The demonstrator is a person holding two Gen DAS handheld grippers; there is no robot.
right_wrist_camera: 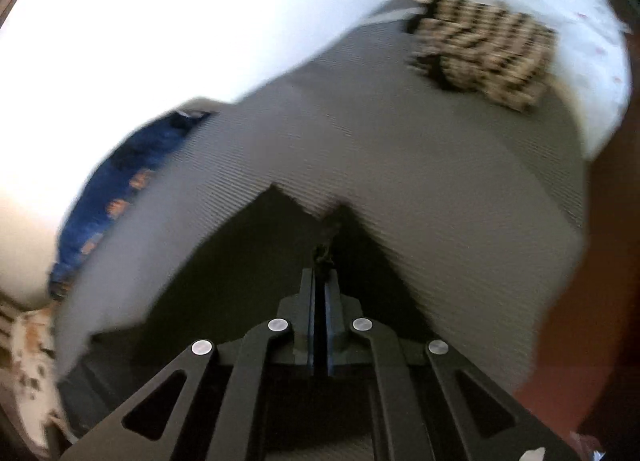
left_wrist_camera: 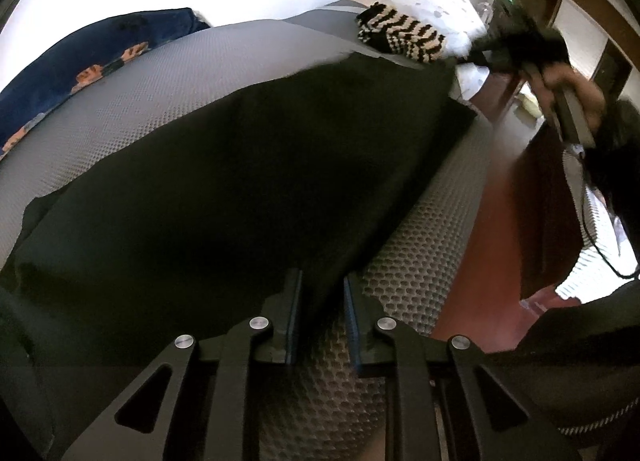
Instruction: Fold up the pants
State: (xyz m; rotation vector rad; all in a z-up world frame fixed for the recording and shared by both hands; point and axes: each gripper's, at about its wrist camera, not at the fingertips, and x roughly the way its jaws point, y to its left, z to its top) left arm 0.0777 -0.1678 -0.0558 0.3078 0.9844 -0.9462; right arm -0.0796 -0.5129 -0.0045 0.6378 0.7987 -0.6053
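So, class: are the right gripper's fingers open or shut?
Shut. In its wrist view the right gripper has its jaws almost together, pinching a raised peak of the black pants.

Left wrist: low, close over the mat (left_wrist_camera: pixel 168 89), facing along it. Right wrist: higher, facing down. Shared: mat (right_wrist_camera: pixel 420 149), striped cloth (left_wrist_camera: pixel 400 35).

My pants (left_wrist_camera: pixel 240 165) were matt black cloth; the mat (left_wrist_camera: pixel 160 81) under them was grey, dimpled mesh; my fingers (left_wrist_camera: pixel 290 313) matt black.
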